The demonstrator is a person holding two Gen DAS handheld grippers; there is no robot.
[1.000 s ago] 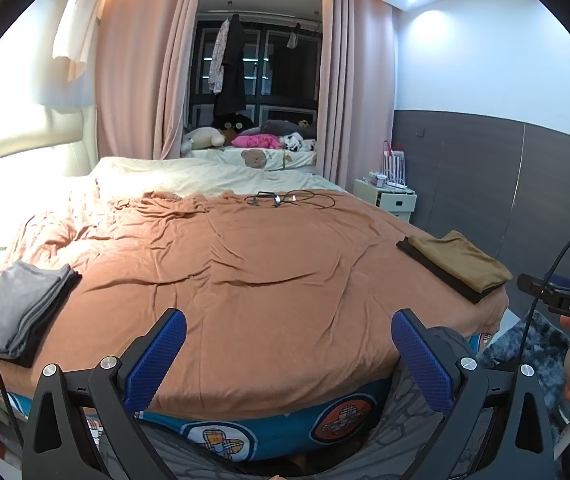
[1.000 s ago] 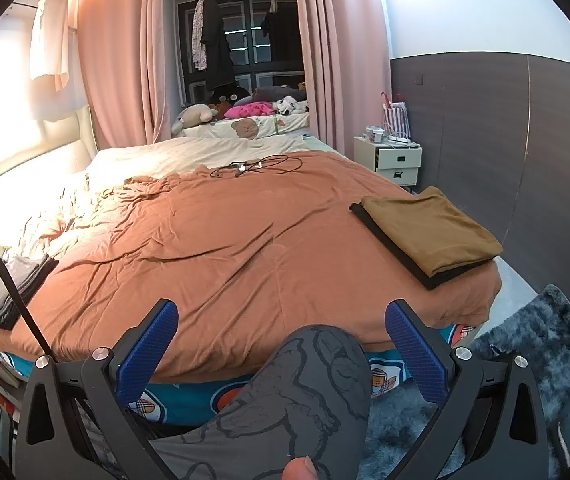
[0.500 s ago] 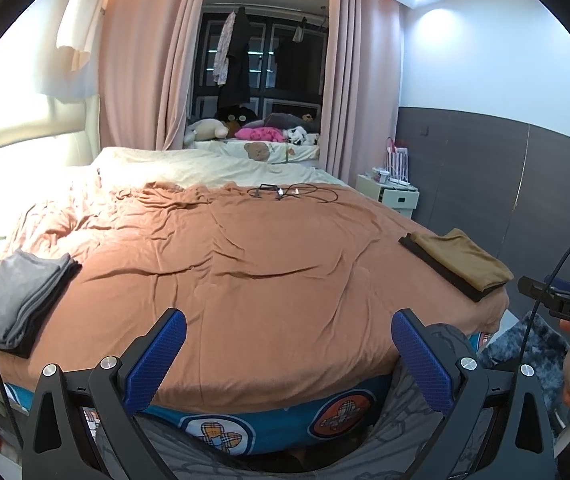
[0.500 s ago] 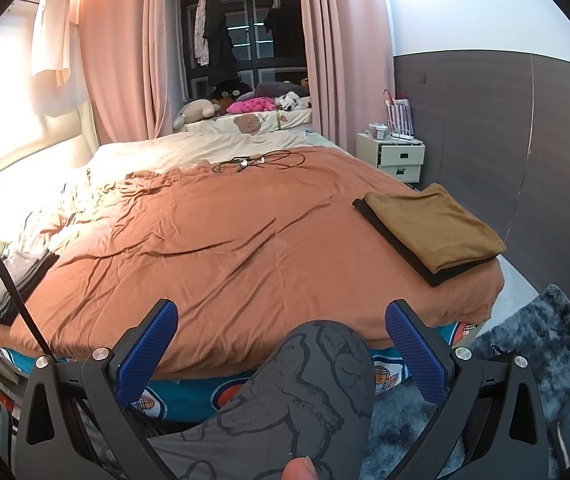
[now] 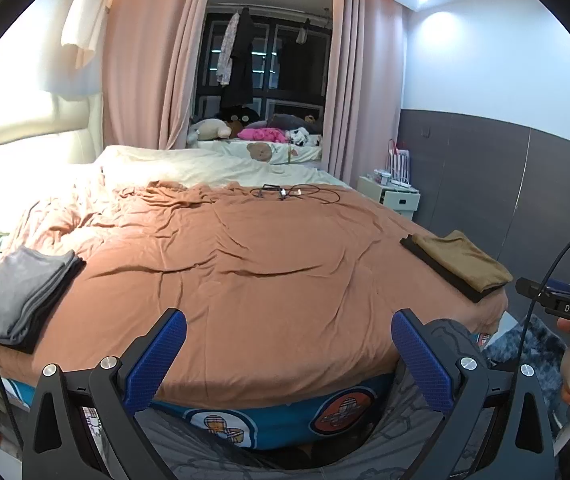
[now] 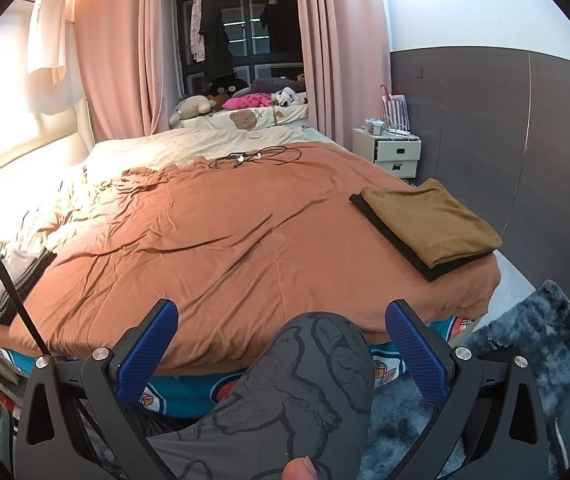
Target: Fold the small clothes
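Two sets of tongs hang at the foot of a wide bed (image 5: pixel 253 272) whose rust-orange cover (image 6: pixel 221 240) fills everything ahead of them. The left gripper (image 5: pixel 288 354) is spread wide with nothing between its blue pads, and so is the right gripper (image 6: pixel 281 350), which has a knee in grey printed trousers (image 6: pixel 309 376) rising between its fingers. Ahead and to the right of both tongs, on the bed's right edge, a folded mustard garment (image 6: pixel 431 220) rests on a folded black one (image 6: pixel 413 250). Ahead and far left lies a folded grey stack (image 5: pixel 17 292). Straight ahead, near the far end of the cover, sits a tangle of black cables (image 5: pixel 297 192).
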